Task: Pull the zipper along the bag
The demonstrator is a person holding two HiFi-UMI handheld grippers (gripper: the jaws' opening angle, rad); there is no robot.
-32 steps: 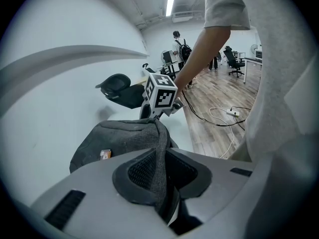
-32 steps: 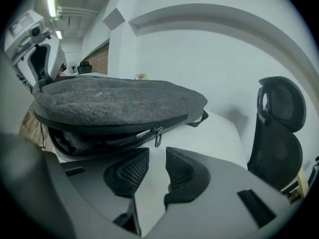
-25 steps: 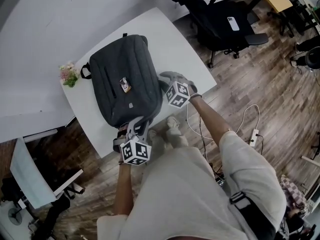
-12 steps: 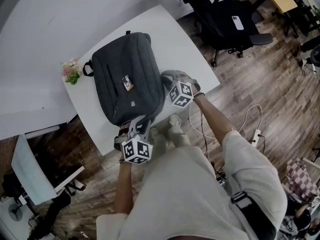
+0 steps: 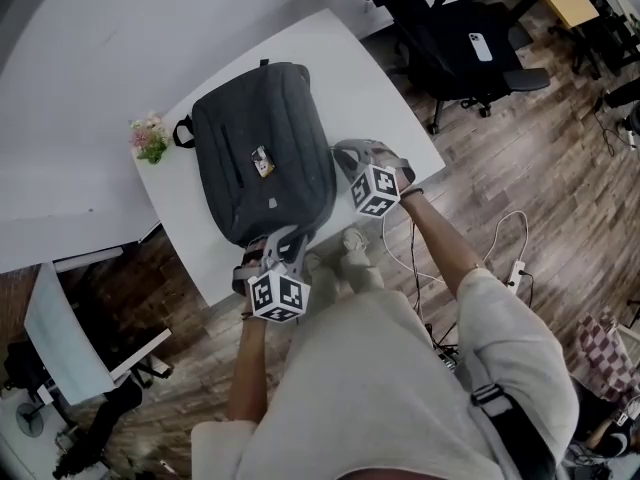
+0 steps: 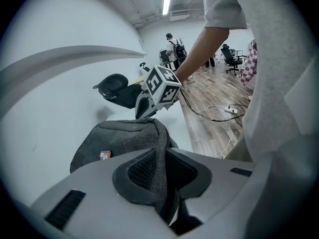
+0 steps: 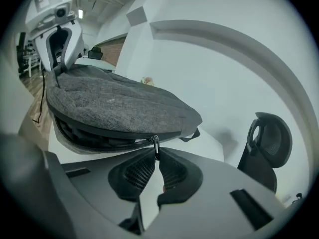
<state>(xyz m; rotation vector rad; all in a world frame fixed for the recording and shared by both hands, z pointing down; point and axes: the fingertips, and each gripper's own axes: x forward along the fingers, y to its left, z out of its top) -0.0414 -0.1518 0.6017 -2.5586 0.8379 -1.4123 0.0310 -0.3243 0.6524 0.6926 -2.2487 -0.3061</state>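
Note:
A dark grey backpack (image 5: 262, 163) lies flat on the white table (image 5: 390, 98). My left gripper (image 5: 276, 245) is at its near corner, shut on a fold of the bag's fabric (image 6: 158, 148). At the bag's right edge, my right gripper (image 5: 347, 158) has its jaws closing, and the pads pinch the small metal zipper pull (image 7: 156, 144). In the right gripper view the zipper gapes open to the left of the pull, along the bag's side (image 7: 84, 133). To the right of the pull it is closed.
A small bunch of flowers (image 5: 150, 138) stands at the table's far left corner. A black office chair (image 5: 450, 38) with a phone (image 5: 480, 46) on its seat is beyond the table's right side. A white cable and power strip (image 5: 517, 268) lie on the wooden floor.
The head view has drifted a little, so everything sits slightly up and right in it. Both grippers keep their places on the bag.

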